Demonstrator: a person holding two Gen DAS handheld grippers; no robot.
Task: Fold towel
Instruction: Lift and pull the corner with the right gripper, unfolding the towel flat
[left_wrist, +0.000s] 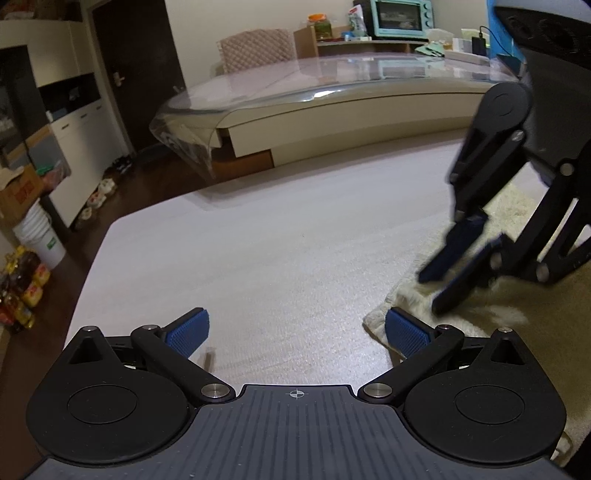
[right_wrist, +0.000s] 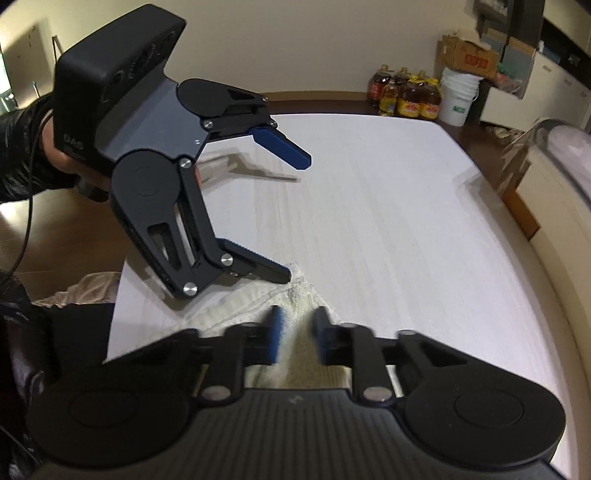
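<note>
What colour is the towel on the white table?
The fluffy cream-white towel, shown best in the left wrist view.

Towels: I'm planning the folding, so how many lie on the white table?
1. The cream towel lies at the table's near edge, between the right gripper's jaws; part runs out of view.

The left gripper (left_wrist: 297, 330) gapes wide over the counter (left_wrist: 258, 258); the blurred right gripper (left_wrist: 443, 286) seemingly pinches the towel (left_wrist: 517, 306).
</note>
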